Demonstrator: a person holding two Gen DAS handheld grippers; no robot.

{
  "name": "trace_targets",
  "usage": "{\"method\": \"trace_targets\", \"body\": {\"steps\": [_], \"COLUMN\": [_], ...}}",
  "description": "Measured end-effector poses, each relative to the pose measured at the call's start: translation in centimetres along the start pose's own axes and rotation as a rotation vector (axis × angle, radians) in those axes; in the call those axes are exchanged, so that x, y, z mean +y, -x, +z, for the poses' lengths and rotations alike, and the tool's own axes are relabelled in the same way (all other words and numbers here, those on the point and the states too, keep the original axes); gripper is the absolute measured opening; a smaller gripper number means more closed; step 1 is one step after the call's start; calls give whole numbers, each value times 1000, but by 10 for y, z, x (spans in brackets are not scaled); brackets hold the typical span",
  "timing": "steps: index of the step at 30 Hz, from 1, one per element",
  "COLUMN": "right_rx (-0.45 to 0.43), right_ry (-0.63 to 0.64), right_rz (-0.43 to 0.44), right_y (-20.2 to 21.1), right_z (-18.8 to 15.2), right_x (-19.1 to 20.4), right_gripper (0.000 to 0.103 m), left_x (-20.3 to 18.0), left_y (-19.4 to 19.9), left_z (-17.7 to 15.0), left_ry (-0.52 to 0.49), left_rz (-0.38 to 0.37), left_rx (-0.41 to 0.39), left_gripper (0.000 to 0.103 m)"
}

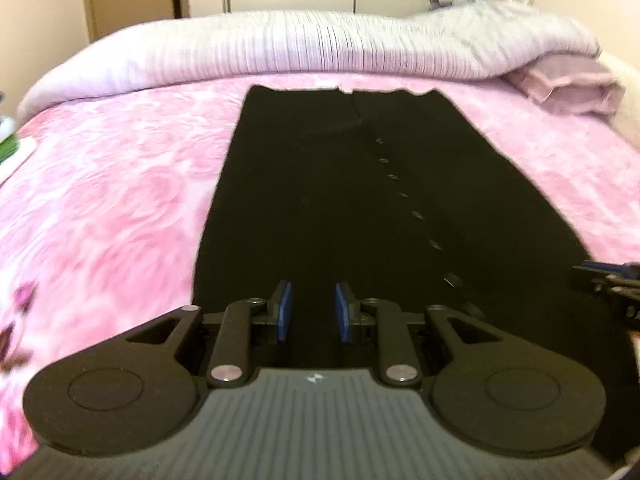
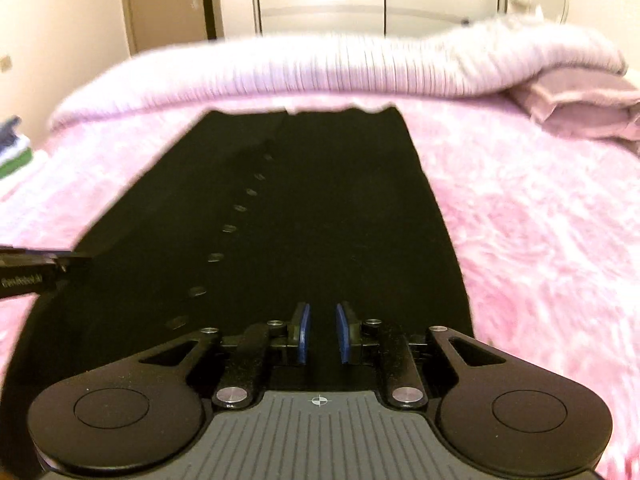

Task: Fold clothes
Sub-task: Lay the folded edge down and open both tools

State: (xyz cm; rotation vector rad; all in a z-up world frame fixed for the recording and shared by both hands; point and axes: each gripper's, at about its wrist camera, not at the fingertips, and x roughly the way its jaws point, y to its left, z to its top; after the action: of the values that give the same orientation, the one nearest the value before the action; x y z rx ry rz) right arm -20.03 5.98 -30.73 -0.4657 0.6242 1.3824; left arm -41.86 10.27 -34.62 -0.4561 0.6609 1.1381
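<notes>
Between my left gripper's (image 1: 311, 307) blue pads there's a clear gap, nothing pinched, just hovering over the black garment (image 1: 360, 200). Same with my right gripper (image 2: 322, 334), pads spread over the cloth. Garment lies flat on the pink blanket (image 1: 112, 184), button row running toward 12 o'clock. Ribbed duvet (image 2: 320, 68) bunched at 12, folded towel (image 2: 584, 108) at 2.
</notes>
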Motion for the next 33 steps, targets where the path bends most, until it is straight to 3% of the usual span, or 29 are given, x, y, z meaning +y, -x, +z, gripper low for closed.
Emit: {"method": "trace_targets", "body": {"steps": [1, 5, 9, 12, 16, 25, 33], "right_rx": [-24, -29, -37, 16, 14, -13, -3], "right_ry": [2, -64, -147, -165, -126, -80, -103], "right_rz": [-2, -34, -38, -48, -30, -49, -61], "right_y": [17, 82, 137, 166, 203, 228, 226], "right_z": [-7, -30, -43, -50, -65, -82, -88], "right_x": [5, 18, 24, 31, 45, 58, 50], "right_gripper": [18, 23, 44, 47, 52, 56, 57], "left_x": [-3, -13, -24, -33, -43, -61, -68], "left_y": [16, 77, 131, 166, 199, 231, 222], "left_z": [-9, -40, -52, -59, -71, -88, -94], "left_ry": [8, 79, 59, 33, 17, -26, -44], "left_rz": [14, 46, 73, 80, 87, 85, 91], "left_rx": [3, 76, 6, -25, -57, -92, -75], "left_gripper": [31, 31, 31, 35, 37, 39, 42]}}
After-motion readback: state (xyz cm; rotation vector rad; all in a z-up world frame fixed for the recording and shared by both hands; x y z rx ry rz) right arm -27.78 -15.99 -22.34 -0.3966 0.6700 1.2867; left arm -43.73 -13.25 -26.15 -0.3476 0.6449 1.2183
